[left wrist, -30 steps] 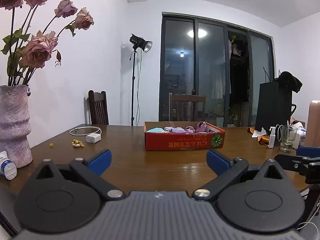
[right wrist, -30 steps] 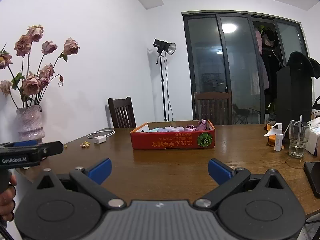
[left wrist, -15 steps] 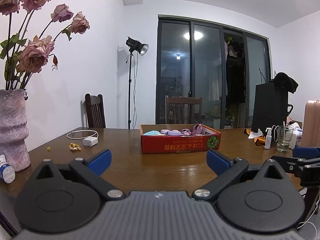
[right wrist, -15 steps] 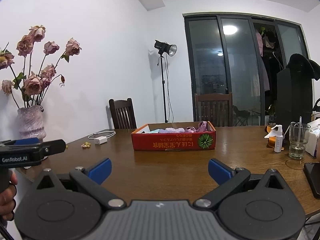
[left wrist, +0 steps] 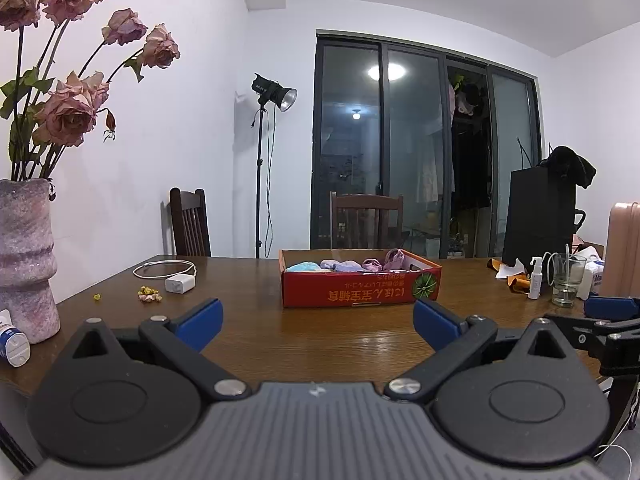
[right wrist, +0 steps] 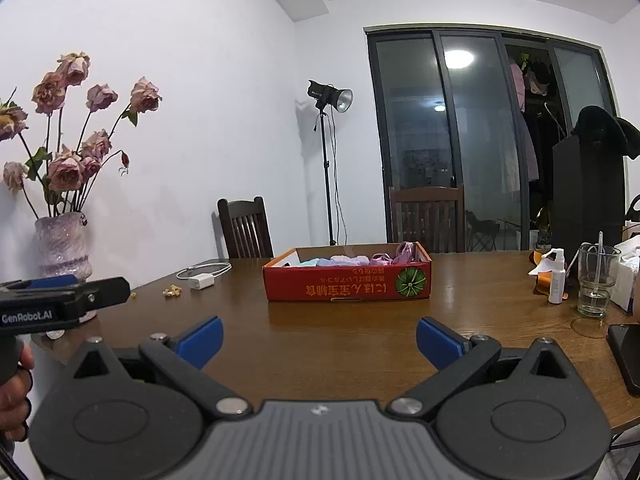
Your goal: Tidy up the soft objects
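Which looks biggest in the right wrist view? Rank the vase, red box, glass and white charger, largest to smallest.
1. Red box
2. Vase, though it sits nearer the camera, so its true size against the box is unsure
3. Glass
4. White charger

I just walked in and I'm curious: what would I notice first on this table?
Probably the bright red cardboard box in the middle of the brown table, filled with soft pastel cloth pieces. Next, the pink vase of dried roses at the table's left edge. Close to the cameras, the left gripper and right gripper are both open, holding nothing.
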Motion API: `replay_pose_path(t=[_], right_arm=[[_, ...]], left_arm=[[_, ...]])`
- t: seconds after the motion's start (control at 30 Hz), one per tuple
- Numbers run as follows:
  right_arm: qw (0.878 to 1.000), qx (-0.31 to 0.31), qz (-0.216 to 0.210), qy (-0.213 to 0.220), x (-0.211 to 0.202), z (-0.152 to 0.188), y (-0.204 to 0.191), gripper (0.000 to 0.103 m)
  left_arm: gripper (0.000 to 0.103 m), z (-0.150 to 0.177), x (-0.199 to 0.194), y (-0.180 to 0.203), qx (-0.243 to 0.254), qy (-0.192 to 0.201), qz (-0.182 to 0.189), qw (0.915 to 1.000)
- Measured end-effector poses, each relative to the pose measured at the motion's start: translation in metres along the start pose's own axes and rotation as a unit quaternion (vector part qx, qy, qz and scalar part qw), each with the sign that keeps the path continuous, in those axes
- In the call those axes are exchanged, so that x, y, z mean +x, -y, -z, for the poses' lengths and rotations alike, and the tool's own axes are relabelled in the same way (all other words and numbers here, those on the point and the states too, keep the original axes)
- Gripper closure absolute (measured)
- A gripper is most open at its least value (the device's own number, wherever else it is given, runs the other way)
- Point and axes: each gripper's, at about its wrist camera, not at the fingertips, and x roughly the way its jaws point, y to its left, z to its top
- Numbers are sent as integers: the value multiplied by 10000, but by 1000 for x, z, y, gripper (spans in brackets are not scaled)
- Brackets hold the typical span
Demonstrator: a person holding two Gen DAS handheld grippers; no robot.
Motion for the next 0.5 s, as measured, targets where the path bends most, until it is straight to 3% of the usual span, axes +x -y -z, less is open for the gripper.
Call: replay_pose_path(t=[0.5], right_arm=[[10000,25,9,-11,0,-1,2,0]], left_arm=[[0,-1,0,-2,35,11,19,10000]])
